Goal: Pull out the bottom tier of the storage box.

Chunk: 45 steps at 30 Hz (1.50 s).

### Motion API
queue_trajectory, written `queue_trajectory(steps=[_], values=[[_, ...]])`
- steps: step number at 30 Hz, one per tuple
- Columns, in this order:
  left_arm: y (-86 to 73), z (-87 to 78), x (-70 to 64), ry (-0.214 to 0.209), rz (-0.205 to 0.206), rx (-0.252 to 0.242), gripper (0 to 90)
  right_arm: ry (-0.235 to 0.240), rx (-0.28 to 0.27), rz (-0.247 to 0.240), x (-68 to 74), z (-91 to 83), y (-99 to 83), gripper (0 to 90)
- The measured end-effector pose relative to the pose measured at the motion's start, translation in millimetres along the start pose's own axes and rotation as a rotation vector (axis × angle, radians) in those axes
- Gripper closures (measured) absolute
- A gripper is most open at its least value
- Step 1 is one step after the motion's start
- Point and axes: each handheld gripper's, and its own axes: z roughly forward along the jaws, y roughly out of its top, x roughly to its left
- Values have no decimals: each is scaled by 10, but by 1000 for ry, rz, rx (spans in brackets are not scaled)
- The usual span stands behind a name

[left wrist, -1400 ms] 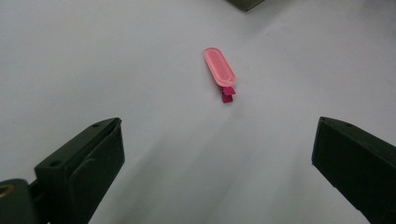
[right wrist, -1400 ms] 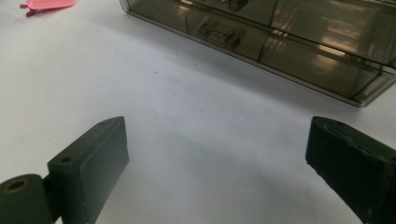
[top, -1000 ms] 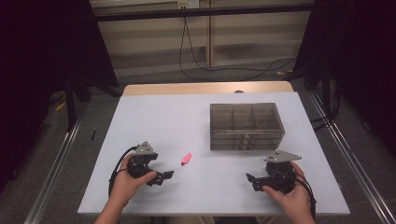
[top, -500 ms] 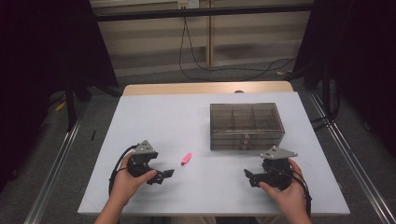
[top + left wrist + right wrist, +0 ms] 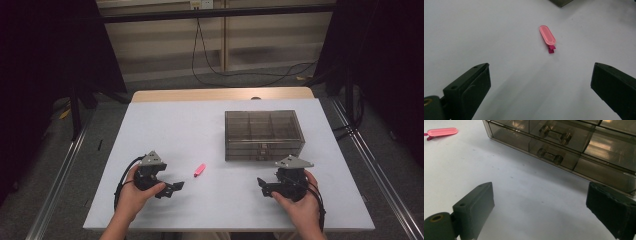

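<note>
Right tongs [image 5: 264, 185] shifted left (jaws apart)

I am looking at a lab-style recording bay. A bare white table [image 5: 220, 130] stands between black curtains [image 5: 45, 60] and metal rails [image 5: 60, 175]. Loose cables [image 5: 220, 70] run along the wall behind.

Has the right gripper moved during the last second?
Yes. In the high view the right gripper has shifted slightly left and forward, toward the front of the smoky drawer box; its fingers are open.
</note>
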Motion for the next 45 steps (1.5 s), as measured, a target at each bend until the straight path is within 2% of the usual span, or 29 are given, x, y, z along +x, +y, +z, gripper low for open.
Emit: queue_trajectory(steps=[10,21,22,23,24,30,34,45], values=[[2,-14,10,-1,-12,-8,28,-30,-24,6,45,55,27,109],[3,-17,15,3,-14,-10,28,-47,-25,13,70,120,67,146],[0,-17,15,3,-18,-12,28,-66,-37,17,71,133,60,168],[0,-17,15,3,-18,-12,28,-66,-37,17,71,133,60,168],[-4,-15,17,3,-20,-12,28,-85,-43,30,70,141,53,192],[-5,-12,19,4,-18,-9,29,-121,-70,70,68,172,50,244],[-4,-6,18,5,-15,-7,30,-146,-78,67,90,196,63,268],[-5,-7,29,5,-17,-4,30,-167,-95,96,125,268,60,345]])
